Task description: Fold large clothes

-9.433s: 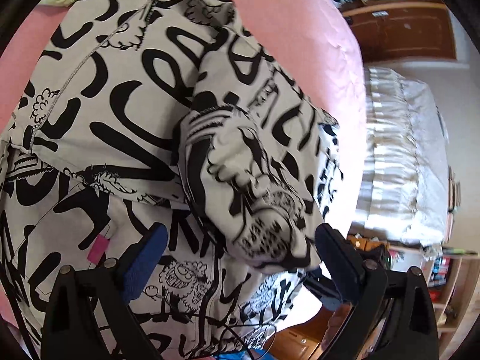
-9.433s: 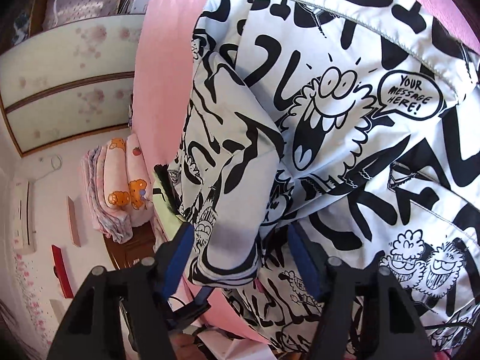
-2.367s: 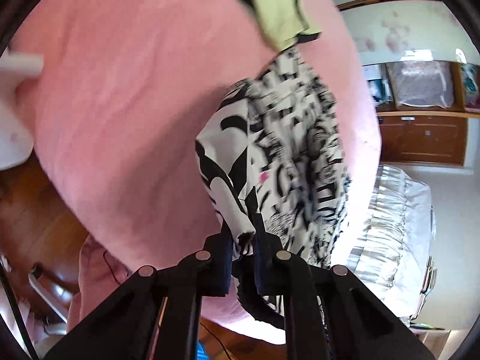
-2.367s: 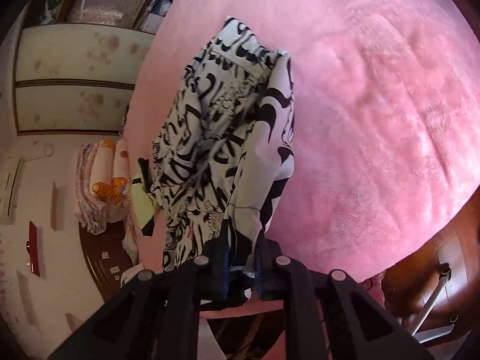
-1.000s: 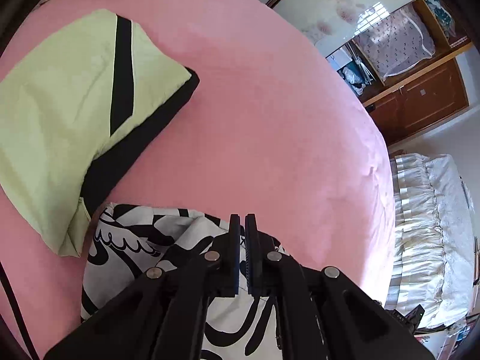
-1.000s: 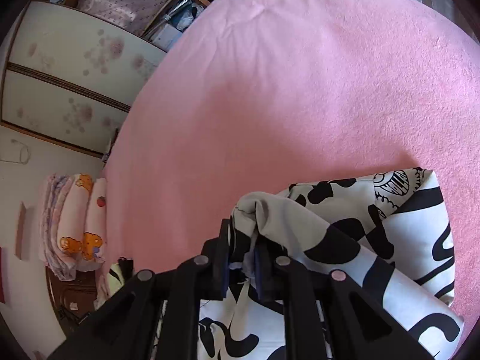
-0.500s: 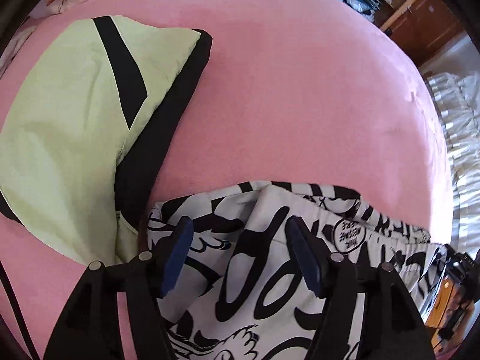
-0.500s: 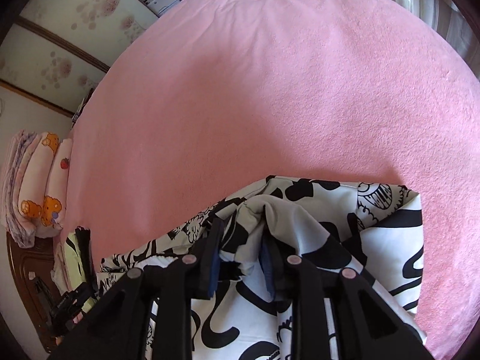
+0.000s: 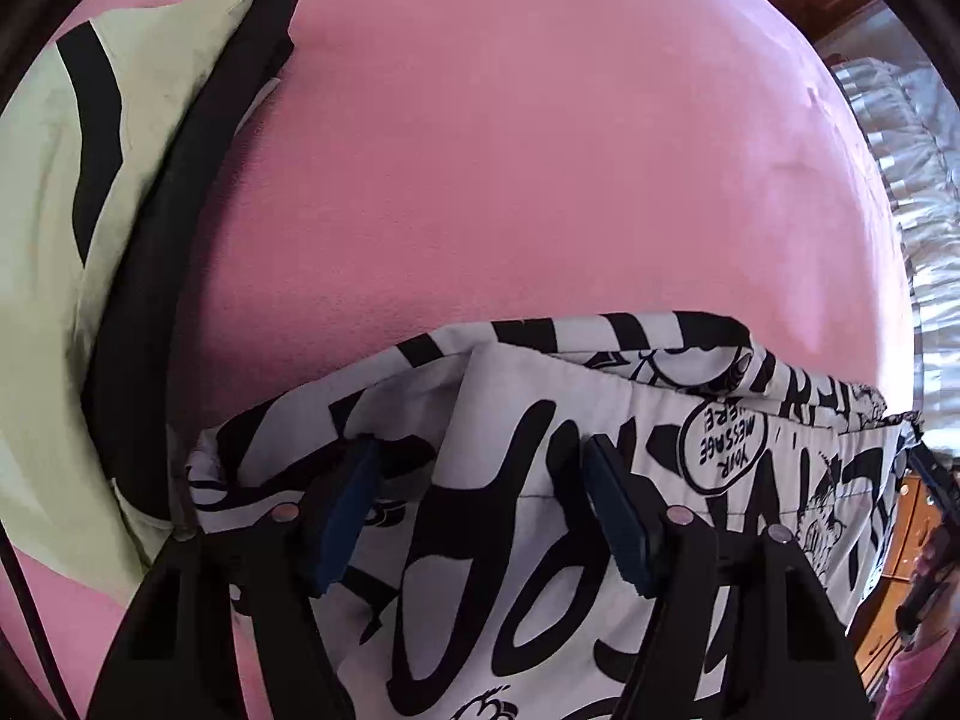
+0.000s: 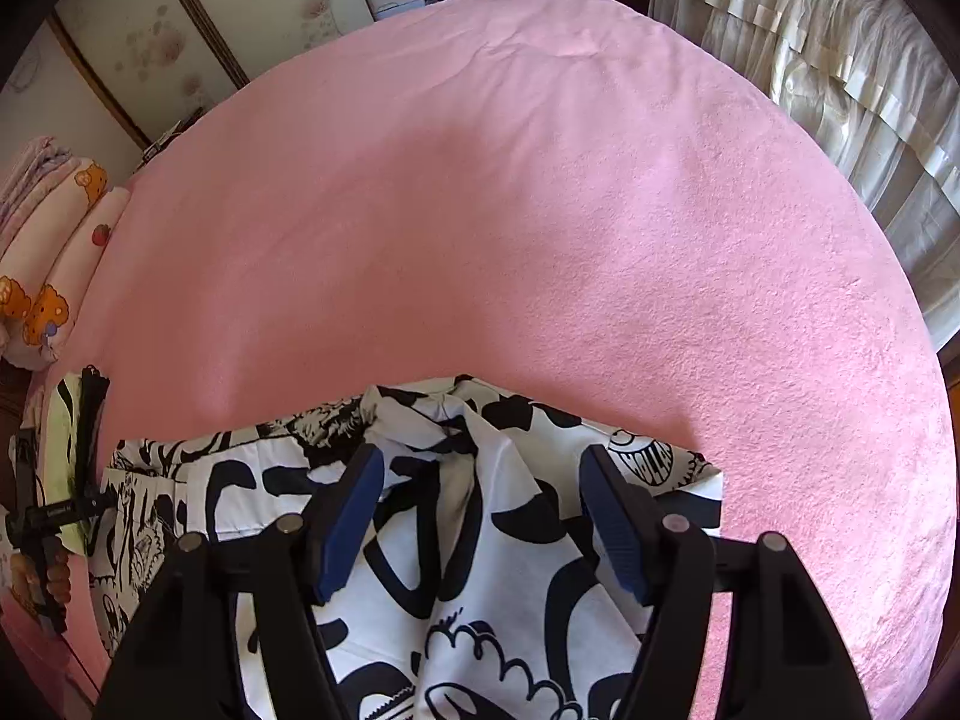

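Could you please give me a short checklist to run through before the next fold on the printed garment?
1. Left gripper open, off the cloth: ok.
2. Right gripper open, off the cloth: ok.
3. Printed garment lying on the pink bed cover: ok.
4. Far edge flat: not ok, bunched near the right gripper.
5. Clear of the green garment: cannot tell, their edges sit close together.
6. Near edge on the bed: cannot tell, hidden.
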Demonstrator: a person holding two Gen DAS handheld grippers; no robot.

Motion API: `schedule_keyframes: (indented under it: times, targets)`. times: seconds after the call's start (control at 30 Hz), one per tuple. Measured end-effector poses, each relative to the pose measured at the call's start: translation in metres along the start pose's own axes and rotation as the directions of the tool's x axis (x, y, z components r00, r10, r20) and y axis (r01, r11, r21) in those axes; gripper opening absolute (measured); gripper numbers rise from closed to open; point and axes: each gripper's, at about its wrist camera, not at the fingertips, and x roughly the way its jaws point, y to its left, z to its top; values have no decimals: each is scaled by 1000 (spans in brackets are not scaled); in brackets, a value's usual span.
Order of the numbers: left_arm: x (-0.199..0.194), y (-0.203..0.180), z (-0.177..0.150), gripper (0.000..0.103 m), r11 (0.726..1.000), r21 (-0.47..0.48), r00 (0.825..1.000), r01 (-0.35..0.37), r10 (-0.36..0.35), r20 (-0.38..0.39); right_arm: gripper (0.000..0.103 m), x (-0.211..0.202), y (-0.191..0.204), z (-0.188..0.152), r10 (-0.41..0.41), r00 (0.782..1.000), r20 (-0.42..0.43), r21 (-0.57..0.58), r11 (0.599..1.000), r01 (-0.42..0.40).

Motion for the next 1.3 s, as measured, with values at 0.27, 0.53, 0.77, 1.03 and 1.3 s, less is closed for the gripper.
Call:
schedule_keyframes:
  times: [0.27,0.53,0.77,1.03,1.3]
  targets:
    - [-7,8,-5,10,996,-85,998,40,-36,49,66,38,5,-10,-28,992,-121,-62,998,20]
    - [-54,41,-26,8,956,-205,961,211,-165,222,9,32,15,-16,32,997,-70,-17,999,-34]
    - [-18,29,-18,8,968,-229,968,103,-44,246,6,46,9,-2,2,998,-58,39,999,1]
    - [-37,-12,-29,24,994,-40,939,-102,109,325,11,57,-2,-25,-149,987,-56,110,982,154]
    - [-88,-52,-85,29,997,55,922,-63,37,386,19,-48,37,-71,-71,967,246,-10,997,76]
